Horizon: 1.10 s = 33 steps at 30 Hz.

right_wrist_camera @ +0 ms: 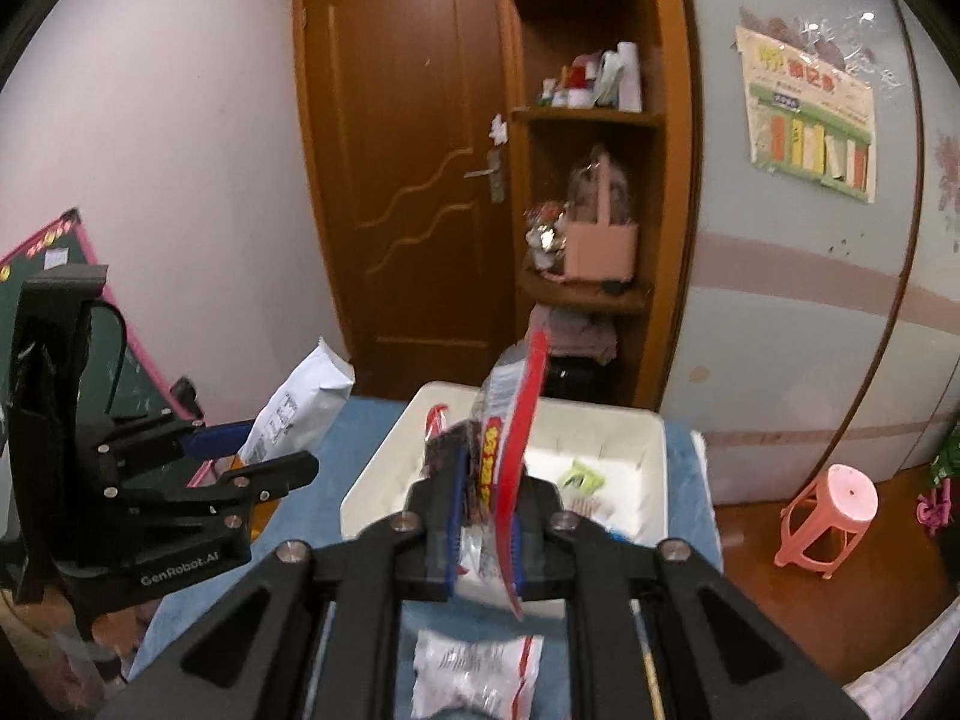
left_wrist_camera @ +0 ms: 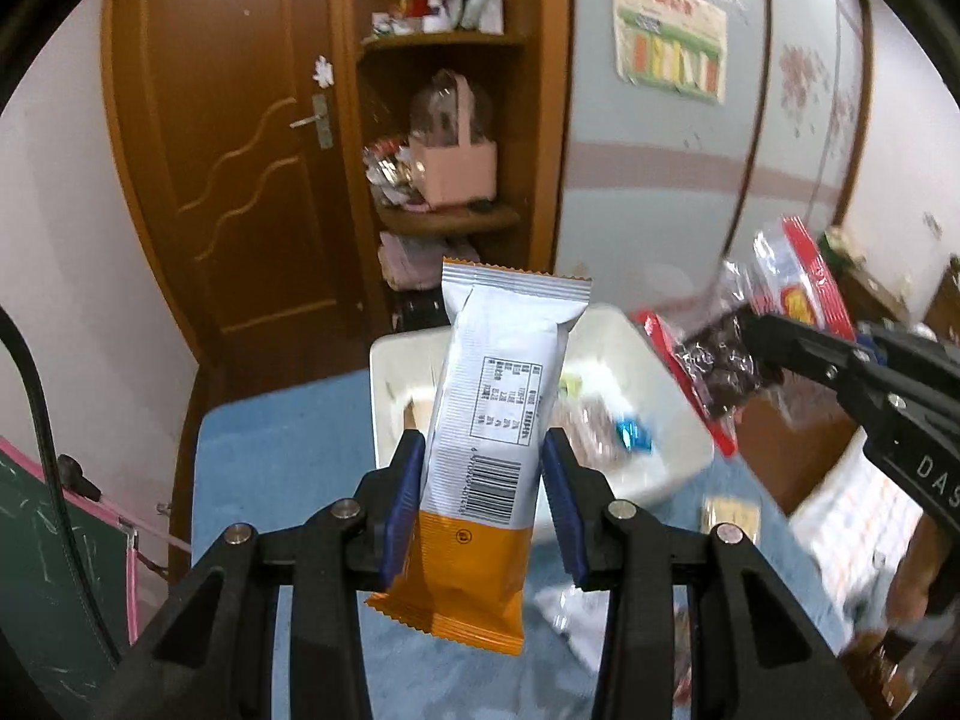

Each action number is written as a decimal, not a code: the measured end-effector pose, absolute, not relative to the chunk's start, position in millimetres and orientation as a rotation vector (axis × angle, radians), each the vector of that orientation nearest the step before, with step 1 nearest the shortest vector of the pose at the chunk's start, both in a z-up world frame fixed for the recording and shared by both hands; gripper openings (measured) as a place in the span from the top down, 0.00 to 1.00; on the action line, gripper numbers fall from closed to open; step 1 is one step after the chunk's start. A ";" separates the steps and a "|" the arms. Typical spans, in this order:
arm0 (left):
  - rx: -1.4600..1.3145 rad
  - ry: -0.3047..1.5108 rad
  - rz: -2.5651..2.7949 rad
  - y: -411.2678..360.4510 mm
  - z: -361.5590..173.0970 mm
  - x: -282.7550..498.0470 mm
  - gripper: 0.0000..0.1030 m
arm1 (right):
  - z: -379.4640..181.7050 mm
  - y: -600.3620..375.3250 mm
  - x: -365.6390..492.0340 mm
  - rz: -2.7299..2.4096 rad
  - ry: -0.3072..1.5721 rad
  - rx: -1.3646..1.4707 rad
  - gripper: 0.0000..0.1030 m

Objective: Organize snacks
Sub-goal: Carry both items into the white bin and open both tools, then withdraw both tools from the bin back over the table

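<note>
Two hand-held grippers clenched, left point(left_wrist_camera: 483, 483) on barcoded bar point(left_wrist_camera: 489, 420), right point(right_wrist_camera: 489, 516) "GenRobot.AI", on red-edged packet point(right_wrist_camera: 510, 438).

Premises are presenting as a lived-in room of a private home. A brown panelled wooden door point(right_wrist_camera: 414, 180) with a lever handle is standing beside curved corner shelves point(right_wrist_camera: 591, 120) that are holding household clutter and a pink gift box point(right_wrist_camera: 600, 249). A child's colourful chart point(right_wrist_camera: 810, 126) is hanging on the pale wardrobe front. A pink plastic stool point(right_wrist_camera: 831, 519) is sitting on the wooden floor, and a chalkboard point(left_wrist_camera: 54, 576) is leaning at the left.
</note>
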<state>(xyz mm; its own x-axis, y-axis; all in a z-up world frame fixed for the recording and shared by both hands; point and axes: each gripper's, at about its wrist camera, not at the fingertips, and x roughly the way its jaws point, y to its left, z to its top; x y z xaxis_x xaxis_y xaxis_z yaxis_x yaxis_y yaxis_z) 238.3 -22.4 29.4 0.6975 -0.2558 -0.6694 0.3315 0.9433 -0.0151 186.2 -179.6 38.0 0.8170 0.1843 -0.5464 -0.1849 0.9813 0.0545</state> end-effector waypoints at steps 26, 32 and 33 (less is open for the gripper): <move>0.072 0.960 -0.172 -55.6 -85.7 351.8 0.02 | -38.6 -216.7 277.0 0.058 0.789 0.012 0.66; 0.061 0.959 -0.165 -46.9 -86.1 337.4 0.02 | -47.1 -226.2 267.8 0.032 0.810 0.021 0.60; 0.060 0.958 -0.165 -45.9 -84.9 336.3 0.02 | -47.3 -226.9 265.3 0.031 0.814 0.022 0.60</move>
<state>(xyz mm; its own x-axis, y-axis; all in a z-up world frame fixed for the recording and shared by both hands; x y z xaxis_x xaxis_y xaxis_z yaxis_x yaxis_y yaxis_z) 336.3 -45.9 -84.9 0.5639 -0.1140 -0.8180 0.1669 0.9857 -0.0224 265.3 -226.9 -47.3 0.6861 0.0363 -0.7266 -0.0192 0.9993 0.0319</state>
